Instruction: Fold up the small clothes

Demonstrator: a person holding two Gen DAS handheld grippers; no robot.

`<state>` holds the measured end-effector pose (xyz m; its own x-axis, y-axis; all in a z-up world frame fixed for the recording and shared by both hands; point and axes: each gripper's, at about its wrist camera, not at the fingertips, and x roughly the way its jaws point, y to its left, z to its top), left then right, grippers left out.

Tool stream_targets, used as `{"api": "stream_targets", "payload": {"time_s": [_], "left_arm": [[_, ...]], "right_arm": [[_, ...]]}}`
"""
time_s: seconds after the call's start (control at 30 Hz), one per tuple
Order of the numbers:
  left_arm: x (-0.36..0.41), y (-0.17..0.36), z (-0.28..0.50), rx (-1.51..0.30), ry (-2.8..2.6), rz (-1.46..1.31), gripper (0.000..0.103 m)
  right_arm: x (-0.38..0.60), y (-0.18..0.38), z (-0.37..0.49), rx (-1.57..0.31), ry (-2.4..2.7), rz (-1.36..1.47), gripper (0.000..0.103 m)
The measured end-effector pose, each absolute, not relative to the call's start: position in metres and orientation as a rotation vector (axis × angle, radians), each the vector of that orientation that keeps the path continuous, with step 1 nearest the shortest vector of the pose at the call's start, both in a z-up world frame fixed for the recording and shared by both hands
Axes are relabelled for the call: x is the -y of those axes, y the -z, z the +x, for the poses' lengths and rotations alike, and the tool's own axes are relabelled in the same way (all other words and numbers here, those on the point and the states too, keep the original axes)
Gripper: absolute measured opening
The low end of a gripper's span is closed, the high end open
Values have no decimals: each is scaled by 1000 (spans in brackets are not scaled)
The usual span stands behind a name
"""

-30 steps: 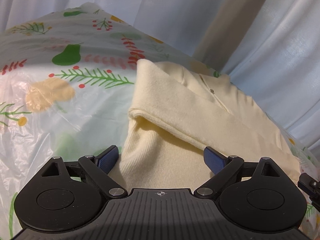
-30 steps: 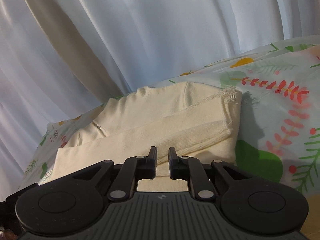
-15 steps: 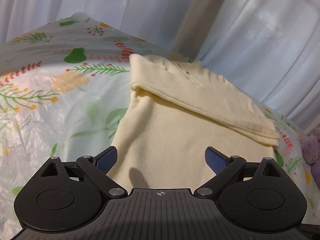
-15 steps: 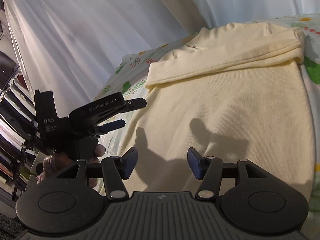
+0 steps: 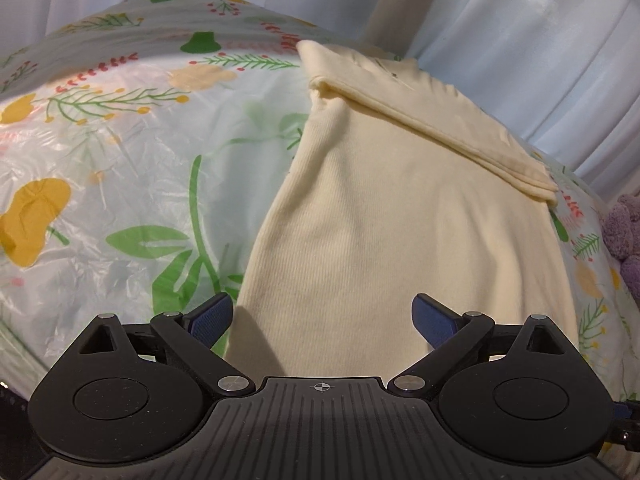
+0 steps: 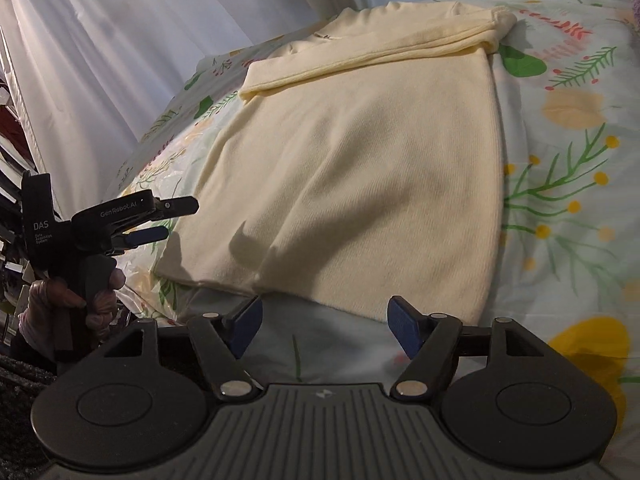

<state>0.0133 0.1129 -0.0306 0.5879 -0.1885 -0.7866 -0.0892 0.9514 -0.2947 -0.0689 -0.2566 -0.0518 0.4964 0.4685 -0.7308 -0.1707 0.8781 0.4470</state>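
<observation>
A cream knit sweater [image 6: 360, 168] lay flat on a floral plastic table cover [image 6: 568, 184], its sleeves folded across the chest in a band [image 6: 372, 54] at the far end, toward twelve o'clock in the right wrist view. The hem [image 6: 320, 296] ran along the near edge, just beyond the right gripper [image 6: 325, 322]. That gripper's jaws had just been opening; they stood well apart with nothing between the blue pads [image 6: 404, 330], only bare cover beneath them.

In the left wrist view the sweater [image 5: 400, 220] stretched from the centre up toward one o'clock, the folded sleeve band [image 5: 432, 120] crossing it. The left gripper [image 5: 322, 318] hung over the garment's near left corner, jaws spread wide and empty, its left pad [image 5: 210, 320] over the cover and its right pad [image 5: 434, 322] over the knit.

At nine o'clock in the right wrist view, a gloved hand [image 6: 68, 300] held the left gripper's handle [image 6: 92, 224]. Pale curtains [image 6: 140, 40] hung behind the table. A purple plush item [image 5: 624, 232] showed at three o'clock in the left view.
</observation>
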Motion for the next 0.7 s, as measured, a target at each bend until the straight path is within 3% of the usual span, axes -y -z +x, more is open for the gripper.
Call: {"api": "stream_targets", "payload": {"time_s": [0.17,0.43,0.53,0.7], "left_arm": [[-124,26,7,-936,57,-303,99],[-152,24,7,-974,129,-421,97],[-157,27,11,-1021,143,-428,85],[-165,36,13,-1106,189,-501,73]], "right_arm": [[269,52,-68,-923,-312,357,70],[282,56,-60,-921,-252,448,56],[287,62,-55,-950,-215,468,51],[292,65,-52,-975,-181,452,51]]}}
